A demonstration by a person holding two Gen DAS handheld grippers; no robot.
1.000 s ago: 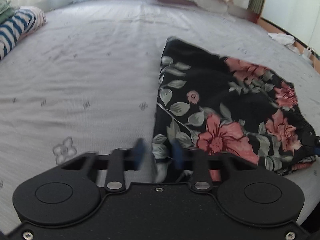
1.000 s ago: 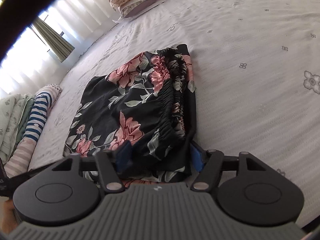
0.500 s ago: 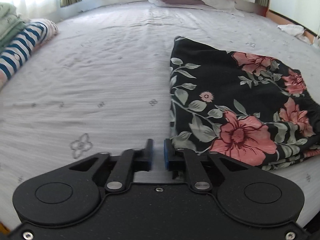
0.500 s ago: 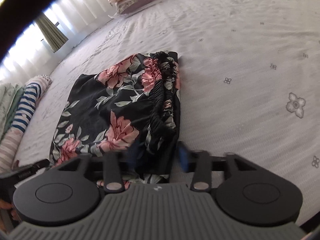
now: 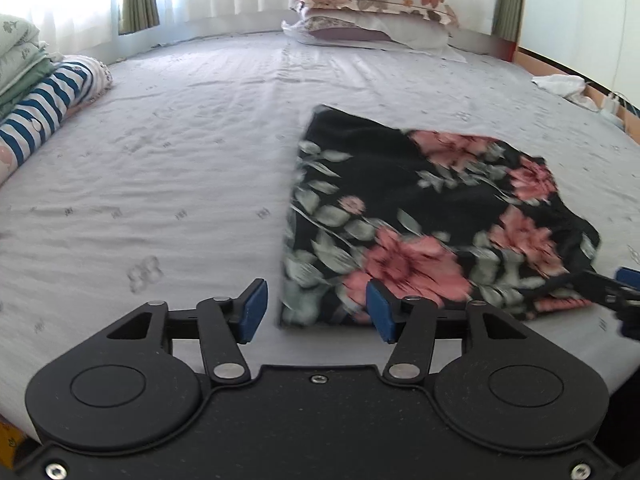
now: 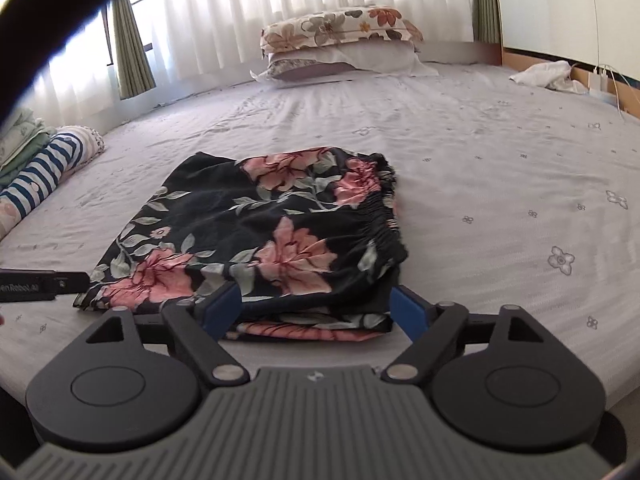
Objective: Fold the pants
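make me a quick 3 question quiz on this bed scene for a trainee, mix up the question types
1. True or false: the floral pants lie folded flat on the bed sheet.
2. How do the jaws of the left gripper and the right gripper stand? A) both shut on cloth B) both open, pads off the cloth C) one open, one shut
3. In the right wrist view, on which side of the pants is the gathered elastic waistband?

Key
1. True
2. B: both have just been opening, and no pad presses on the pants
3. The right side
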